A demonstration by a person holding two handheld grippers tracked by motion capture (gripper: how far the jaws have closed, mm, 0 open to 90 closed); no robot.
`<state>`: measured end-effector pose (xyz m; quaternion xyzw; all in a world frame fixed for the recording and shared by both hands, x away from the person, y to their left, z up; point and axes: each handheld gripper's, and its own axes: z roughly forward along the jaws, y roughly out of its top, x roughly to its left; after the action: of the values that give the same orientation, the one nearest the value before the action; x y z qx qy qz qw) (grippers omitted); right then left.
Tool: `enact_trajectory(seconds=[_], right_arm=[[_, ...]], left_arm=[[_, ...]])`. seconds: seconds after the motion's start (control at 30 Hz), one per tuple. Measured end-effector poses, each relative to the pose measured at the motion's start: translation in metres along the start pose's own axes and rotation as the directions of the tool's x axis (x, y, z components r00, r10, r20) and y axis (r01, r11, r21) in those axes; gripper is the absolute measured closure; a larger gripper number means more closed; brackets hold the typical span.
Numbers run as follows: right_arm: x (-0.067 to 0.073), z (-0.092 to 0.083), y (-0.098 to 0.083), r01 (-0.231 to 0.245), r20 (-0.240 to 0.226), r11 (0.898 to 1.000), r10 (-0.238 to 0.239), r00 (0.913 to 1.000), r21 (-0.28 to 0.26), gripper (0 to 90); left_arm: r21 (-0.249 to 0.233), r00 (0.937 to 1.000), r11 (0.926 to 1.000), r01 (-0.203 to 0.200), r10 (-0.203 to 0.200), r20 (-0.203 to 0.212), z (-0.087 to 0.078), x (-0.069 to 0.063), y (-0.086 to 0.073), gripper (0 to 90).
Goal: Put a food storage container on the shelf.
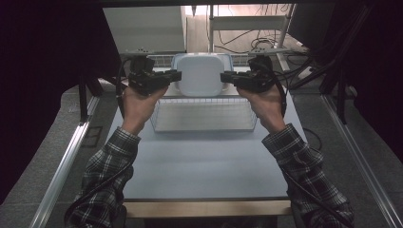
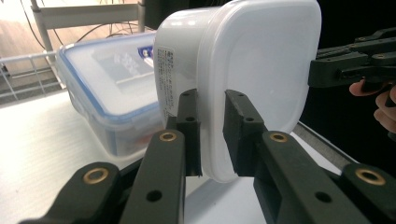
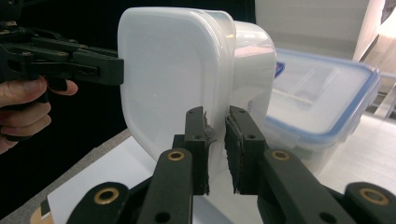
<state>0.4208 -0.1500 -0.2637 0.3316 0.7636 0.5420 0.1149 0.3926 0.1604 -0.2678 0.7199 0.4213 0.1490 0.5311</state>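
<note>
1. Jaws of the left gripper (image 2: 212, 135) are closed narrow on the rim of a white plastic container (image 2: 252, 79), one black pad on each side of its lidded edge, in the left gripper view.
2. Jaws of the right gripper (image 3: 215, 144) pinch the opposite rim of the same white plastic container (image 3: 173, 79) in the right gripper view, with only the thin edge between the pads.
3. Held between the two grippers, the container is turned on its side, its flat lid face upright and its body bulging away behind the lid.
4. From the high view, the left gripper (image 1: 172, 76) and right gripper (image 1: 227, 77) meet the container (image 1: 199, 73) at its left and right edges, lifted above the far half of the table (image 1: 199, 161).
5. A person's left hand (image 1: 138, 102) and right hand (image 1: 266, 102) grip the tools, with plaid sleeves (image 1: 107, 171) coming in from the bottom.
6. Below and in front of the held container, a clear shallow tray (image 1: 204, 116) lies on the table.
7. Behind the container, a clear box with a blue-edged lid (image 2: 107, 88) rests on the table surface, near but apart from the white one; the right gripper view shows it as well (image 3: 322, 102).
8. Beyond the table, a wire rack (image 1: 164, 60), shelving and loose cables stand in the background.
</note>
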Motion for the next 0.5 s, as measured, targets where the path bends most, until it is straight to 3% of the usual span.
enact_trajectory(seconds=[0.2, 0.5], right_arm=[[-0.003, -0.001, 0.014, 0.005, 0.004, 1.0, -0.005, 1.0, -0.012, 78.9], [-0.011, 0.005, 0.034, -0.006, 0.009, 1.0, 0.006, 0.9999, -0.018, 79.0]], left_arm=[[0.0, 1.0, 1.0, -0.005, 0.005, -0.003, 0.0, 0.002, 0.016, 77.3], [0.003, 0.9998, 0.9998, 0.018, -0.018, -0.001, 0.005, 0.012, 0.035, 77.2]])
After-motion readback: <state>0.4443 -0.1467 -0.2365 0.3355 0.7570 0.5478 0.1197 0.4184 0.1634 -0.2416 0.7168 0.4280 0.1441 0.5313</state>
